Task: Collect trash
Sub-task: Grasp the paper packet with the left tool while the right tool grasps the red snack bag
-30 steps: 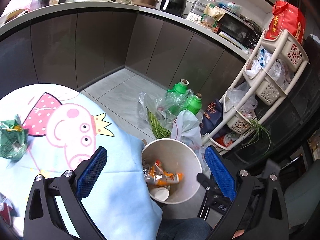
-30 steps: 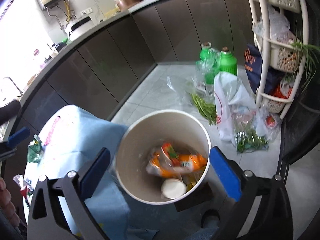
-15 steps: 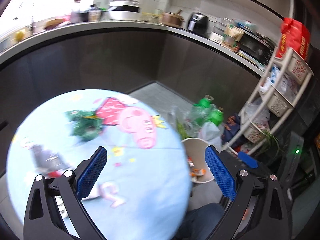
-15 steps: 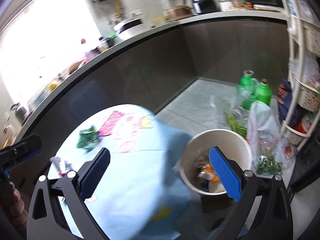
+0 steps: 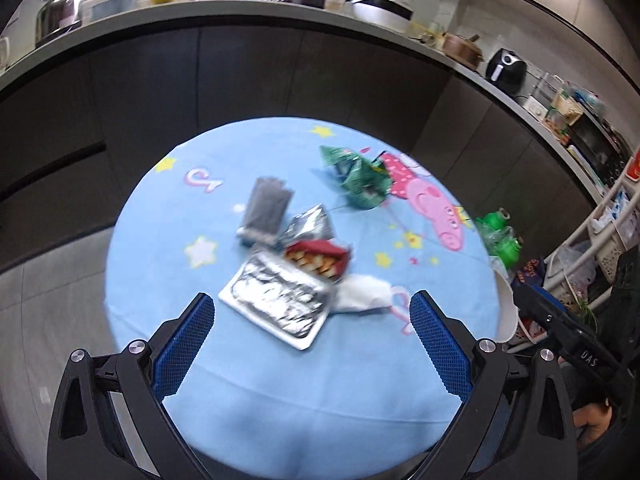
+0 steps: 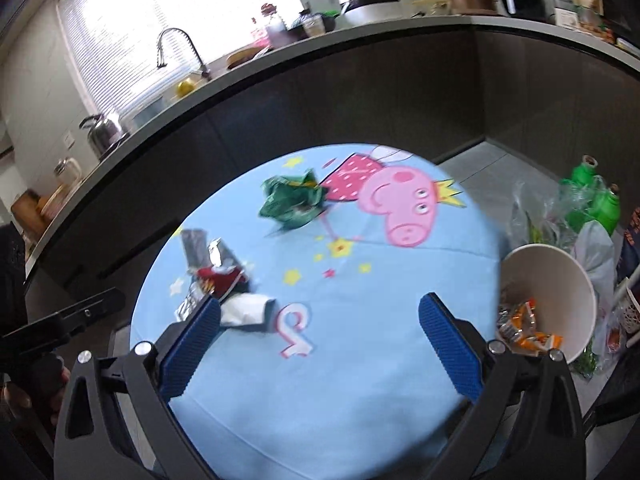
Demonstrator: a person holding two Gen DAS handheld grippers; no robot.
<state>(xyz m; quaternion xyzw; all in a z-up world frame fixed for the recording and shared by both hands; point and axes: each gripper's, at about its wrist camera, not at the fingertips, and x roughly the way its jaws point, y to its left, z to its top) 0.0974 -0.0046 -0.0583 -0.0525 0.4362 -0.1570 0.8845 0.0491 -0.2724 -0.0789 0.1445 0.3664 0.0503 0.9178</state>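
Note:
A round table with a light blue cartoon cloth [image 5: 280, 392] [image 6: 360, 380] carries loose trash. Near its middle lie a silver foil tray [image 5: 280, 300], a red snack packet [image 5: 318, 258] [image 6: 218, 278], a silver wrapper [image 5: 306, 224], a grey packet [image 5: 266, 210] and a white crumpled tissue [image 5: 364, 294] [image 6: 244, 308]. A crumpled green wrapper [image 5: 360, 180] [image 6: 292, 200] sits farther back. My left gripper [image 5: 312, 342] hangs open above the near side, empty. My right gripper [image 6: 320, 344] is open and empty too. The white bin [image 6: 560, 276] [image 5: 505, 308] holds orange wrappers, right of the table.
Dark cabinets under a curved counter [image 5: 240, 12] ring the table. Green bottles [image 6: 600, 200] and plastic bags lie on the floor by the bin. A white shelf rack [image 5: 600, 232] stands at the right. The right gripper's body [image 5: 568, 332] and a hand show low right.
Both grippers have swung left, away from the bin and over the table. The foil tray, red packet and tissue have come into view. Both stay open.

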